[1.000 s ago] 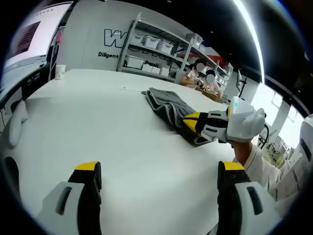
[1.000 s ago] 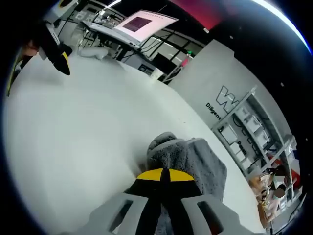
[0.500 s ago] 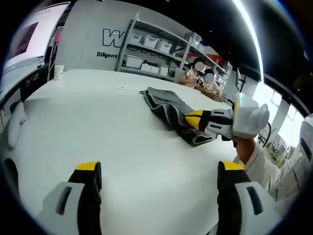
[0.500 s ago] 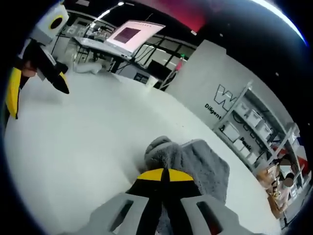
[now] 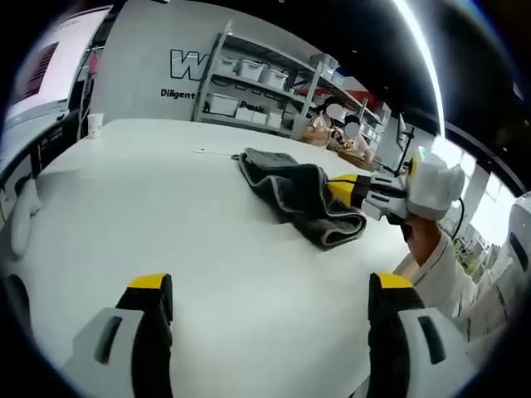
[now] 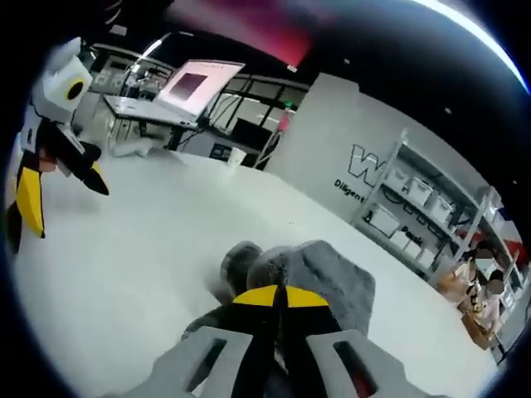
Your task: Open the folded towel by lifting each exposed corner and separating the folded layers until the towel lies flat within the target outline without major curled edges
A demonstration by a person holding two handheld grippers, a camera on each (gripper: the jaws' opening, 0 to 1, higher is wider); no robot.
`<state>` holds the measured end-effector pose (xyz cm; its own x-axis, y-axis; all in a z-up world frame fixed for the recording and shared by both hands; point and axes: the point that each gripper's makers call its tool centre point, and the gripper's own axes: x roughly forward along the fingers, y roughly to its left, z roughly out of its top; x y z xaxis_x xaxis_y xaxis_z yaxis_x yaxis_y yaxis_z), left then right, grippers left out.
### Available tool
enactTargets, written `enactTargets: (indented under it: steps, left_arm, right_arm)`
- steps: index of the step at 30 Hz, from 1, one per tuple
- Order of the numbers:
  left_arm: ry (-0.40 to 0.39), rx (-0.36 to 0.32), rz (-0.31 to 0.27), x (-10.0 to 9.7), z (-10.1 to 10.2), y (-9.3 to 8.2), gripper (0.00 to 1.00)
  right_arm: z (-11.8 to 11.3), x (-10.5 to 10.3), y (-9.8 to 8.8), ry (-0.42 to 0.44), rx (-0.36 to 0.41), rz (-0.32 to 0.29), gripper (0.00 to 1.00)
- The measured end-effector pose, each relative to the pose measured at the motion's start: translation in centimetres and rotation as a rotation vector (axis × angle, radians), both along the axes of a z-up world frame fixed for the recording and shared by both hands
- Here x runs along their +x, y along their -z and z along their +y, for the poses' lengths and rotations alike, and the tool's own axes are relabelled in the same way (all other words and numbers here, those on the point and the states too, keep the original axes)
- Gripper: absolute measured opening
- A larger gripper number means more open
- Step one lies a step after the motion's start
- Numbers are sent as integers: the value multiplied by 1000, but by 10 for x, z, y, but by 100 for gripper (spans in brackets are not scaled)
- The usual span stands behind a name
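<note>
1. Early in the task by the look of it: grey towel (image 5: 300,196) bunched and folded on the white bench (image 5: 166,224), layers stacked, one rolled edge thick at the near end.
2. Right gripper (image 6: 278,303) with fingers pressed together on towel cloth (image 6: 319,269); a fold held up off the bench just beyond the yellow fingertips, the rest heaped ahead of them.
3. Seen from the left gripper view, the right gripper (image 5: 353,192) at the far-right end of the towel, pinching a corner or edge there; which of the two, impossible to tell.
4. Left gripper (image 5: 265,294) with fingers spread wide, nothing between them, bare bench ahead; towel well beyond the fingertips and toward the right finger's side.
5. Left to do, as a judgement: draw the held layer clear, open the remaining folds, smooth curled edges. No target outline discernible on the bench; only a faint small mark (image 5: 203,151) past the towel.
6. Bench surface plain white, matte, wide, lit from above by a long ceiling light strip (image 5: 423,58).
7. Room beyond the fingertips: metal shelving (image 5: 265,87) with pale storage bins, wall lettering (image 5: 184,65), a paper cup (image 5: 94,124) near the bench's far edge, a lit screen (image 6: 199,83), seated people (image 5: 340,128) at another table.
</note>
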<state>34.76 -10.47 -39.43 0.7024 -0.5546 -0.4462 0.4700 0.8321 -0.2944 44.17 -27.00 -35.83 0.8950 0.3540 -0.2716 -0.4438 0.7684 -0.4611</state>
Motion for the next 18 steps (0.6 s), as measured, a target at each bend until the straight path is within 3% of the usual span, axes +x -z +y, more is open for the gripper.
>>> enactTargets:
  steps: [10, 18]
  left_arm:
    - [17, 11, 1, -1, -5, 0, 97]
    - [16, 13, -1, 0, -5, -2, 97]
  right_arm:
    - [-32, 2, -8, 77, 25, -33, 0]
    - [-61, -1, -8, 135, 79, -22, 0]
